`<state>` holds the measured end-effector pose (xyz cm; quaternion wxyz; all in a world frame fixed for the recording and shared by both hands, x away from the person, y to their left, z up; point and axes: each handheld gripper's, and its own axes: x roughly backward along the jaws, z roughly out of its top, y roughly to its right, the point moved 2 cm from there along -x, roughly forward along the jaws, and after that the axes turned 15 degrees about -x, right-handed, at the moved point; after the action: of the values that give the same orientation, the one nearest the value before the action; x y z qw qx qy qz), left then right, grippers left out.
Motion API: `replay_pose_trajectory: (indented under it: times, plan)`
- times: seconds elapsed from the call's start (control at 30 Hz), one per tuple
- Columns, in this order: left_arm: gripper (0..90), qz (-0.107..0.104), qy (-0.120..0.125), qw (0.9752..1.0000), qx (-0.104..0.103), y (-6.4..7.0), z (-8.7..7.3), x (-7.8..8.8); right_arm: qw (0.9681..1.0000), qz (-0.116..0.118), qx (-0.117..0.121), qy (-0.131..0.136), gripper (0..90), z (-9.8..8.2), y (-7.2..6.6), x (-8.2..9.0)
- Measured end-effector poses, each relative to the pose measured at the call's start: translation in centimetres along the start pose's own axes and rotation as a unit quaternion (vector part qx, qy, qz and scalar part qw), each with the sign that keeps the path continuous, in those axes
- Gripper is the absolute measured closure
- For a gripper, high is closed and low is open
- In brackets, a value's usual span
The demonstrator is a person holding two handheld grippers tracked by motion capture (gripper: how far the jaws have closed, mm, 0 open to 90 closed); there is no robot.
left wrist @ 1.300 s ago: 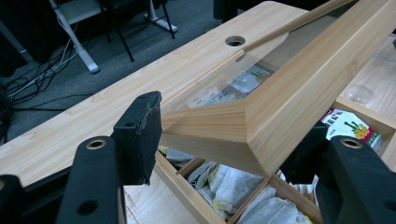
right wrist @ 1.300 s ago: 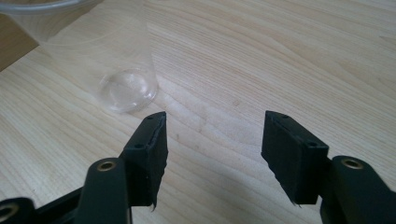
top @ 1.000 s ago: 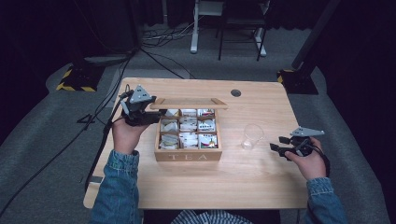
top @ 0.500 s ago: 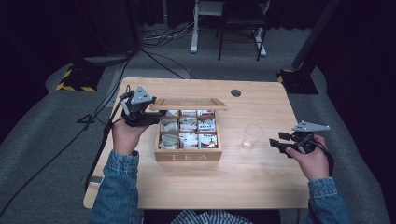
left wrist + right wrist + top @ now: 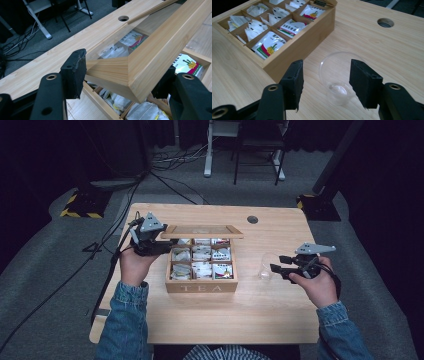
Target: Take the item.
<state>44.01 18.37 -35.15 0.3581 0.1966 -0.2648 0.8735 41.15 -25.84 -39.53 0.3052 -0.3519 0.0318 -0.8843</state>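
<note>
The table [image 5: 280,320] carries everything here, pale wood under both pairs of tongs, and it sits just as it did a second ago. Next in size, the tea box [image 5: 201,285] lies to the right of the left tongs [image 5: 162,246] and well to the left of the right tongs [image 5: 278,263]. It hasn't shifted at all: six compartments showing, tea bags [image 5: 269,45] packed inside. The lid [image 5: 201,231] is up, glass-paned with a wooden frame, and the left tongs are clamped on its near-left corner. In the left gripper view the mitred wood of that corner [image 5: 130,72] is pinched between the two black pads, with the open compartments just below. Compared with the earlier frames, the lid sits at the same angle and the left hand [image 5: 132,265] is in the same spot.

Now the right side, where the change is. The right hand [image 5: 315,282] has lifted and drifted a touch from where it was a second ago, and the right tongs have just been closing a little. They stand apart, gripping nothing. The clear glass cup [image 5: 338,80] stands upright on the table just ahead of them, between the tongs and the box. In the right gripper view it shows in the gap between the two jaws, below them, with the pads clear of it. The cup itself hasn't moved.
</note>
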Motion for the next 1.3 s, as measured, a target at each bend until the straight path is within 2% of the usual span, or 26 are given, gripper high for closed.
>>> replay_pose_trajectory:
  times: [0.17,0.3,0.5,0.6,0.73,0.77,0.97,1.0,1.17,1.3]
  plan:
    - [39.8,-0.001,0.001,1.0000,-0.001,0.0,0.0,0.0,0.9998,0.011,0.015,-0.005,45.4,0.6,-1.0,-0.9]
    - [39.8,-0.001,0.001,1.0000,0.000,0.0,0.0,0.0,0.9992,0.031,0.022,-0.008,45.5,1.2,-2.8,-2.1]
    - [39.6,0.000,0.000,1.0000,-0.002,0.0,-0.1,0.0,0.9984,0.045,0.032,-0.014,45.8,1.9,-4.6,-3.4]
    - [39.6,-0.002,0.004,1.0000,0.001,0.1,-0.1,-0.1,0.9971,0.058,0.046,-0.017,46.0,2.2,-5.9,-4.5]
    - [39.2,-0.002,0.007,1.0000,0.003,0.1,-0.2,-0.2,0.9961,0.067,0.054,-0.019,46.0,2.4,-6.8,-5.3]
    - [39.2,-0.002,0.003,1.0000,-0.002,0.2,-0.2,-0.2,0.9951,0.075,0.061,-0.021,46.0,2.5,-7.6,-5.8]
    - [39.1,0.003,-0.002,1.0000,-0.007,0.4,-0.3,-0.2,0.9925,0.090,0.077,-0.027,45.8,2.7,-9.5,-7.4]
    - [39.1,0.003,-0.002,1.0000,-0.007,0.4,-0.3,-0.2,0.9914,0.095,0.084,-0.031,45.7,2.8,-10.2,-8.0]
    - [39.1,0.002,-0.001,1.0000,-0.007,0.3,-0.3,-0.2,0.9899,0.103,0.090,-0.034,45.8,3.1,-11.5,-9.3]
    - [39.1,-0.001,0.000,1.0000,-0.004,0.2,-0.4,-0.1,0.9896,0.106,0.090,-0.035,45.7,3.2,-12.1,-9.9]
